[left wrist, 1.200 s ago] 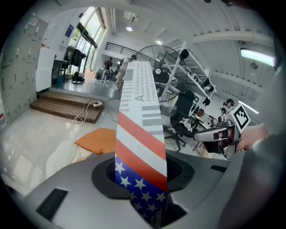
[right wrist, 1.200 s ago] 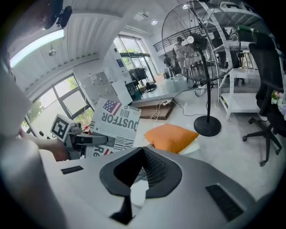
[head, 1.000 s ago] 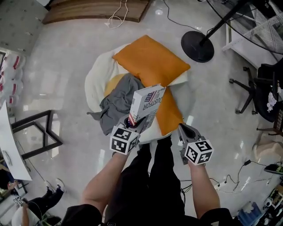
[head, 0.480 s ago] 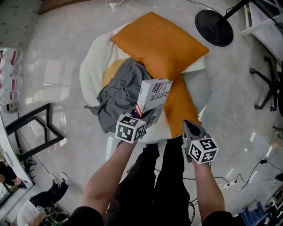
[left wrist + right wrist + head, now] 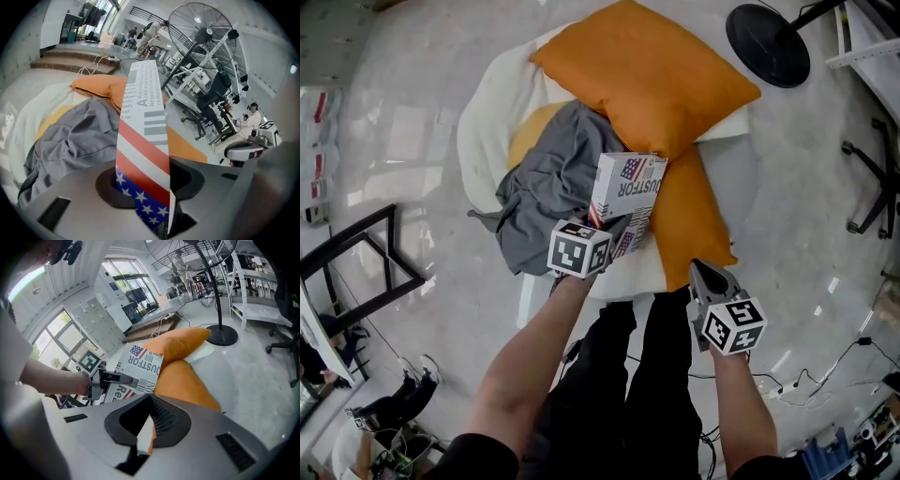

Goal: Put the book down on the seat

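— So, is the book (image 5: 626,187) down on the seat (image 5: 487,122) yet?
— Not yet. The left gripper (image 5: 593,223) is clamped on its lower end, though the jaws have just opened slightly with the book between them. It stands upright low over the seat, by the grey cloth (image 5: 546,192) and the lower orange cushion (image 5: 689,220).
— And the other one?
— The right gripper (image 5: 701,270) hangs off the seat's front edge, jaws together, empty. What's left, I'd judge, is to lay the book flat and let go.
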{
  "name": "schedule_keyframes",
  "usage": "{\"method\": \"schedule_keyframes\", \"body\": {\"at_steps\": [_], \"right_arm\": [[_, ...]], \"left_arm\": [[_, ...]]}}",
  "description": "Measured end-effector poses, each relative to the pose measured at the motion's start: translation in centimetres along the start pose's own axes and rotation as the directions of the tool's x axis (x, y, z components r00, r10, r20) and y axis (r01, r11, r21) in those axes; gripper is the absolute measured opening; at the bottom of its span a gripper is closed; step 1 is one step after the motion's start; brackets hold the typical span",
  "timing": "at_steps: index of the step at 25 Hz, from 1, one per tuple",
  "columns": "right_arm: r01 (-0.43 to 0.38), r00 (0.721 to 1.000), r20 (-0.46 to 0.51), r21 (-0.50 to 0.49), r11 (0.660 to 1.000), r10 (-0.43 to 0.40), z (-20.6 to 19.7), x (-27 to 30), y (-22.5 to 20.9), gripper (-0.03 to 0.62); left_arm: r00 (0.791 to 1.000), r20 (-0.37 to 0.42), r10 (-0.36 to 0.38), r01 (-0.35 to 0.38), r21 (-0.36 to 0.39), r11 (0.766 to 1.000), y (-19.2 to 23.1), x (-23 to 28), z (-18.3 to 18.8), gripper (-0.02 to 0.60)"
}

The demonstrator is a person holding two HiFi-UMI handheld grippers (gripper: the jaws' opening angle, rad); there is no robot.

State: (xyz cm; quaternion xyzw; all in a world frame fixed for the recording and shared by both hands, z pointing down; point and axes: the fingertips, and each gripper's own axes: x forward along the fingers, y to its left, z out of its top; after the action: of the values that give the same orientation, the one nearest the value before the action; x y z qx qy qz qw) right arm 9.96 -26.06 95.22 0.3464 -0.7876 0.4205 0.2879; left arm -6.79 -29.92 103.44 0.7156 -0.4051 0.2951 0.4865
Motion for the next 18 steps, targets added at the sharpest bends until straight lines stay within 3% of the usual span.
{"method": "schedule_keyframes", "body": {"at_steps": [4, 7, 9, 11, 15, 18], "right_arm": [[0.005, 1.000, 0.010, 0.004, 1.000, -0.005, 0.5, -0.6, 0.6, 0.011], [0.019, 0.999, 0.026, 0.005, 1.000, -0.019, 1.4, -1.8, 1.7, 0.011], [0.030, 0.999, 0.037, 0.003, 1.000, -0.030, 2.2, -3.1, 2.8, 0.011], [0.038, 0.998, 0.042, -0.002, 0.999, -0.038, 3.1, -4.7, 4.1, 0.011], [0.045, 0.998, 0.048, -0.020, 0.999, -0.044, 4.6, -8.0, 6.7, 0.011], [0.043, 0.998, 0.054, -0.039, 0.998, -0.041, 5.8, -10.1, 8.9, 0.011]], "left_arm": [[1.000, 0.028, 0.002, -0.001, -0.034, 0.999, 0.8, -0.6, -1.0, 0.172], [0.992, -0.015, 0.122, -0.123, -0.042, 0.992, 3.2, -1.8, -2.8, 0.265], [0.977, -0.051, 0.207, -0.208, -0.020, 0.978, 4.8, -3.2, -3.6, 0.303], [0.968, -0.052, 0.246, -0.246, 0.005, 0.969, 5.2, -4.9, -3.6, 0.319], [0.969, -0.015, 0.245, -0.244, 0.058, 0.968, 3.7, -8.5, -2.2, 0.319], [0.979, 0.072, 0.189, -0.192, 0.026, 0.981, 1.1, -11.5, -0.2, 0.319]]}}
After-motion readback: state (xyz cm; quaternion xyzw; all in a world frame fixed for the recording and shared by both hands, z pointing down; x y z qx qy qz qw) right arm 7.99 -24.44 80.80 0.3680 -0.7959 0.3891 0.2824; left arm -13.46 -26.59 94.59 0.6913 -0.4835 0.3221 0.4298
